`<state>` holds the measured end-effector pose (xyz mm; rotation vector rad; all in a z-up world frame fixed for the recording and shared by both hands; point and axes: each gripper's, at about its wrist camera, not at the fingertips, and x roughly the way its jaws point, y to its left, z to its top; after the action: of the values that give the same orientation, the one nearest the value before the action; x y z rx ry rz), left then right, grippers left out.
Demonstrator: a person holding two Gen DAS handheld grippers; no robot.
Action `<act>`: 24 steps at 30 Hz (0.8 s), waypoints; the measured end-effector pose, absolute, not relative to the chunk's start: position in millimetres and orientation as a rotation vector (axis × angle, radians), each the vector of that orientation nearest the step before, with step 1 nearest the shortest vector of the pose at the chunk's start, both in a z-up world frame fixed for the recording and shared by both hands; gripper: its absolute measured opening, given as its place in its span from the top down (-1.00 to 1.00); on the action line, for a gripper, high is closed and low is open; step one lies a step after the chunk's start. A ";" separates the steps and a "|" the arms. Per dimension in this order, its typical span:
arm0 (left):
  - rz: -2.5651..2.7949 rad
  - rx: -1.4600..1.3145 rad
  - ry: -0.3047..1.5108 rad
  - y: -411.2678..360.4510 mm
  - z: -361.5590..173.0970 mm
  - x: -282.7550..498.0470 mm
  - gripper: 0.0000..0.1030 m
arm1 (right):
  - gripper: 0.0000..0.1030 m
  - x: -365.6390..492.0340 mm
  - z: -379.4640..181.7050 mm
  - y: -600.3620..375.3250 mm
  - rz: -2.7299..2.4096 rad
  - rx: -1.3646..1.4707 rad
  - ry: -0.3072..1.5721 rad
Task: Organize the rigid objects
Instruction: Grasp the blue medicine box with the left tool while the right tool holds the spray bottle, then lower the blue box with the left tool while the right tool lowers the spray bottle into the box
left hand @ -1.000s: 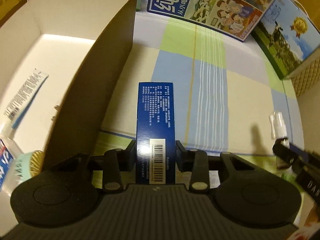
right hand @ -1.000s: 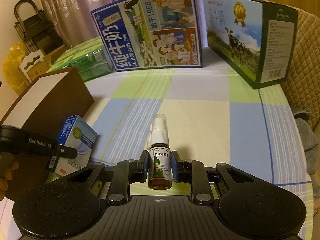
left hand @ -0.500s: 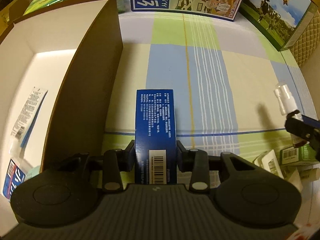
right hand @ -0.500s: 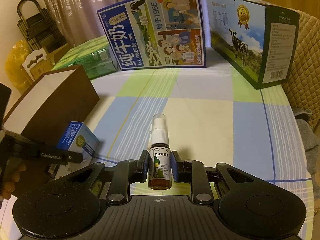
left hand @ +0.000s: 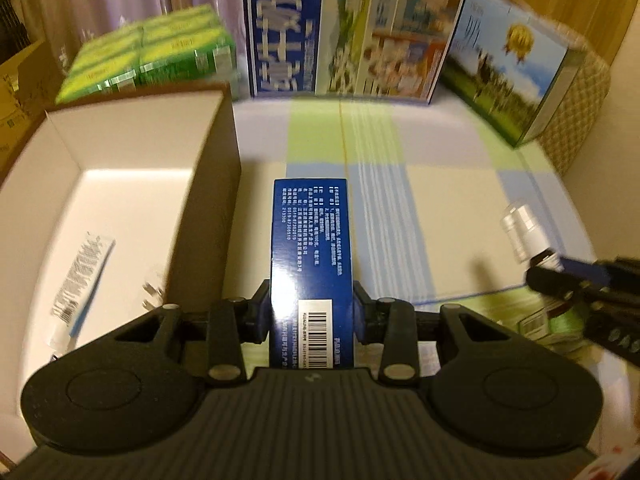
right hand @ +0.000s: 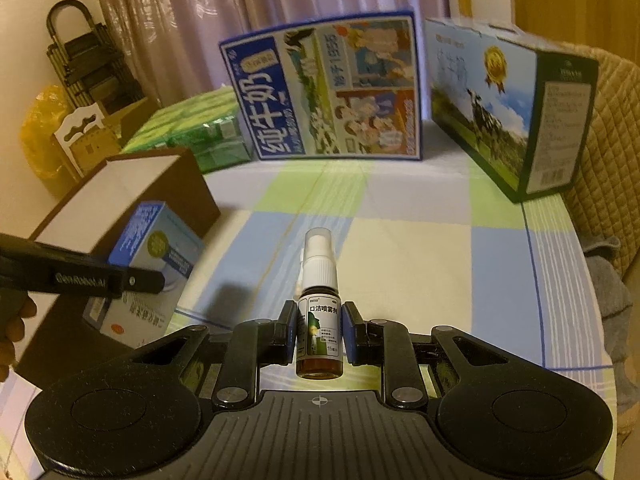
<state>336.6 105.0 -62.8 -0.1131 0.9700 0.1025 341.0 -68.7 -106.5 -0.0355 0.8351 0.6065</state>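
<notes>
My left gripper (left hand: 312, 314) is shut on a blue medicine box (left hand: 311, 248), held above the checked tablecloth just right of the brown storage box (left hand: 208, 216). The blue box also shows in the right wrist view (right hand: 156, 248), with the left gripper (right hand: 140, 280) beside it. My right gripper (right hand: 319, 332) is shut on a small brown spray bottle (right hand: 319, 320) with a white cap, held upright. The spray bottle also shows at the right edge of the left wrist view (left hand: 524, 232).
The storage box has a white inside (left hand: 120, 208) holding a tube (left hand: 80, 276). Milk cartons (right hand: 332, 88) (right hand: 508, 104) and green packs (right hand: 192, 132) stand at the table's far end. Small packages (left hand: 540, 320) lie at the right.
The left wrist view has tilted upward, showing more of the far cartons and curtain. Both grippers have risen a little with their objects still held.
</notes>
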 end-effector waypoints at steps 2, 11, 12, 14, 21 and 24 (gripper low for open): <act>0.098 -0.122 0.936 109.6 -51.7 333.0 0.35 | 0.61 337.8 -99.5 -61.4 0.618 -0.040 0.823; 0.114 -0.143 0.807 155.5 0.9 306.8 0.35 | 0.61 320.4 -66.0 -6.3 0.685 -0.043 0.754; 0.119 -0.142 0.797 162.5 5.1 303.7 0.35 | 0.61 317.5 -61.8 2.8 0.696 -0.039 0.746; 0.136 -0.139 0.779 179.4 14.0 295.5 0.35 | 0.61 310.2 -58.6 21.6 0.720 -0.034 0.731; 0.208 -0.130 0.757 241.2 26.5 270.6 0.35 | 0.61 285.4 -60.4 88.1 0.805 -0.027 0.708; 0.229 -0.131 0.774 265.5 22.1 262.9 0.35 | 0.61 277.9 -64.9 115.9 0.828 -0.034 0.719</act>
<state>262.9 265.5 22.1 -0.1312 0.7740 0.2290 277.9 115.9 -64.9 -0.0340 0.7192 0.8283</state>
